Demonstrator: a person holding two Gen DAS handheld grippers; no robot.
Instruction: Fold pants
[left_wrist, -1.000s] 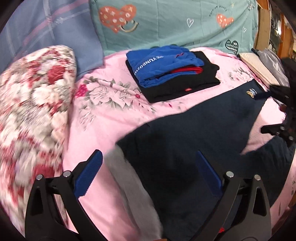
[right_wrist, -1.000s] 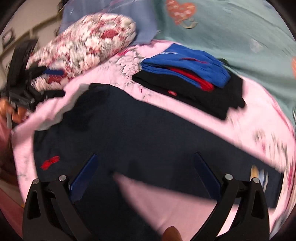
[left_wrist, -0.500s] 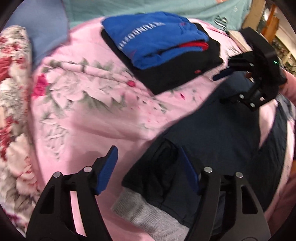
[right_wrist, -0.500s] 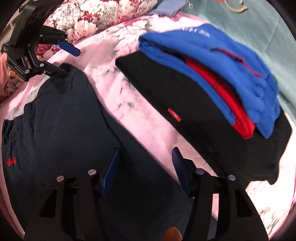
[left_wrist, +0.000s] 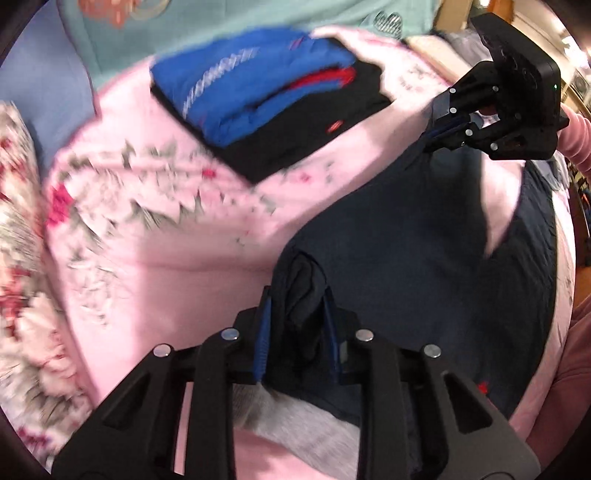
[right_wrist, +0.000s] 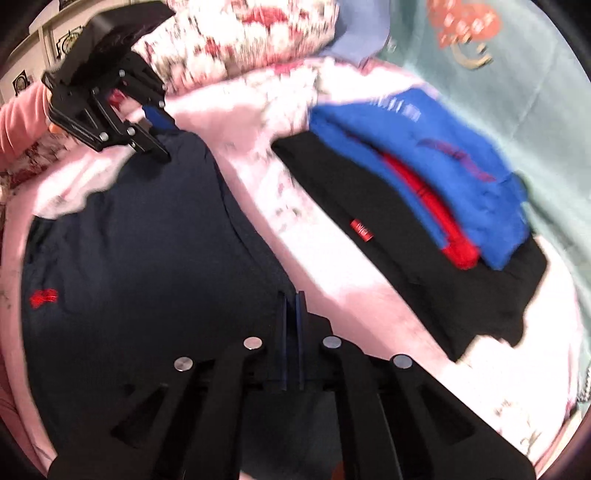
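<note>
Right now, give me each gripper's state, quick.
Left gripper: jaws closing, a bunched fold of the navy pants between its pads.
Right gripper: shut on the edge of the navy pants.

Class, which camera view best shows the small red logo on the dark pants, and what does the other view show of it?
The right wrist view: the red logo sits in full view on the dark pants, though blurred. In the left wrist view only a red speck shows, at the pants' edge beside the left tool.
</note>
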